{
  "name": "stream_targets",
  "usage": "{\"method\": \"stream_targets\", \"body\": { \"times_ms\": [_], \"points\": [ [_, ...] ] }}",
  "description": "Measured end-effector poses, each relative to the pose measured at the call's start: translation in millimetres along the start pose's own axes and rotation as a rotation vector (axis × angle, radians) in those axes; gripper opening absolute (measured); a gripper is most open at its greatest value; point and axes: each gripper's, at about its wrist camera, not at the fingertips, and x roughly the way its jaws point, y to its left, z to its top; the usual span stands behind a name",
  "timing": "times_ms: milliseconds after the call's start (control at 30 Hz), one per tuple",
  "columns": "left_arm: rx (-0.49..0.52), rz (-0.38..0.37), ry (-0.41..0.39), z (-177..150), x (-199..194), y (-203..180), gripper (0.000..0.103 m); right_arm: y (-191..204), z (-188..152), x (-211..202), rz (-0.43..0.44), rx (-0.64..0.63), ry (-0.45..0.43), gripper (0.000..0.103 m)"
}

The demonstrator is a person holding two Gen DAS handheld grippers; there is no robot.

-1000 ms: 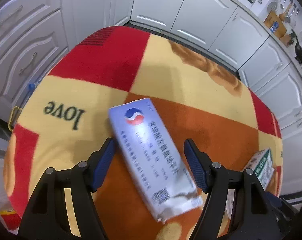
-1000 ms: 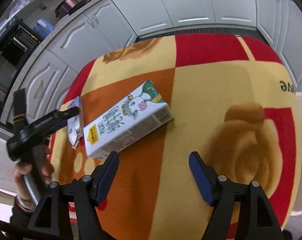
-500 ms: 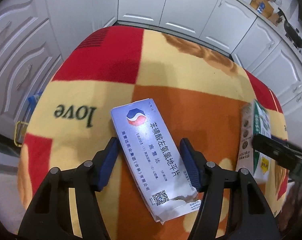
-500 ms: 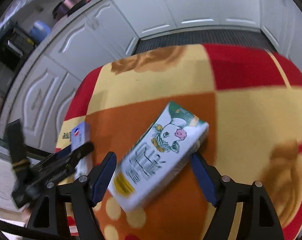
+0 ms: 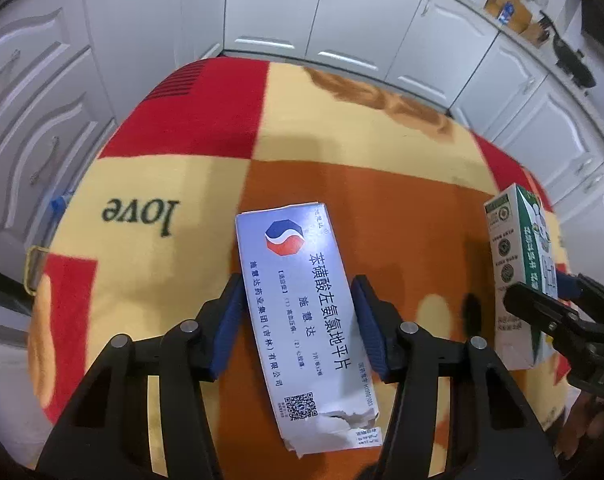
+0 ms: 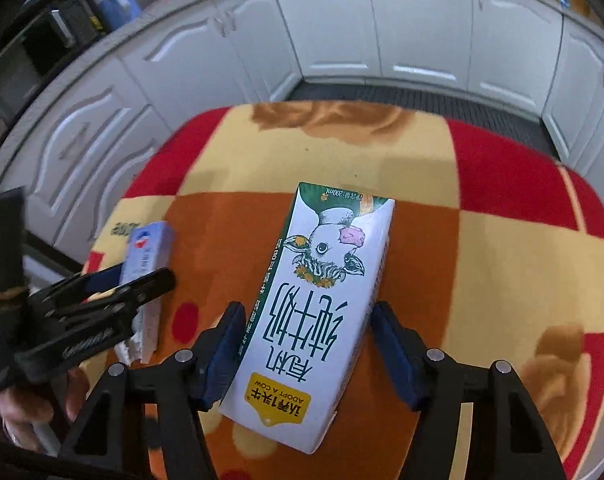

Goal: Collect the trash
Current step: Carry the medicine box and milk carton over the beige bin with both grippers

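Both pieces of trash lie flat on a worktop covered with a red, yellow and orange blanket [image 5: 174, 184], and each is framed by a tool: this looks like the grasping step for both at once. The left tool [image 5: 298, 300] straddles the medicine box [image 5: 302, 300], a pale blue carton with a torn near end; its blue pads sit right at the box's long sides, the left one seemingly touching, the right one at most a sliver off, so whether it is truly clamped cannot be told. The right tool [image 6: 306, 336] brackets the milk carton [image 6: 314, 312], printed with a cow, which lies near the medicine box but apart from it; the left pad appears to be against the carton's edge, while a narrow gap shows at the right pad, so it reads as partly open and not yet holding. Next, each tool probably needs to squeeze until both pads bite on the long sides, then lift straight up; the box's torn flap could sag, and the milk carton may crumple under hard pressure
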Motion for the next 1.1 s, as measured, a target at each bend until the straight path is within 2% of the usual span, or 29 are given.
{"method": "stream_targets", "body": {
  "times_ms": [167, 367, 767, 1100],
  "points": [
    [0.022, -0.036, -0.013, -4.8, -12.5, -22.3, 0.052, -8.3, -14.3, -30.0, 0.007, 0.003, -0.052, 0.062],
    [0.098, -0.082, -0.031, -10.0, -24.2, -70.6, 0.051, -35.6, -32.0, -55.1, -0.018, 0.043, -0.086, 0.061],
    [0.243, -0.160, -0.009, -22.3, -21.2, -176.3, 0.051, -112.7, -74.8, -110.8, -0.073, 0.174, -0.156, 0.060],
    [0.356, -0.214, 0.005, -33.6, -14.3, -259.8, 0.051, -177.2, -105.9, -141.0, -0.134, 0.296, -0.185, 0.059]
  ]
}}
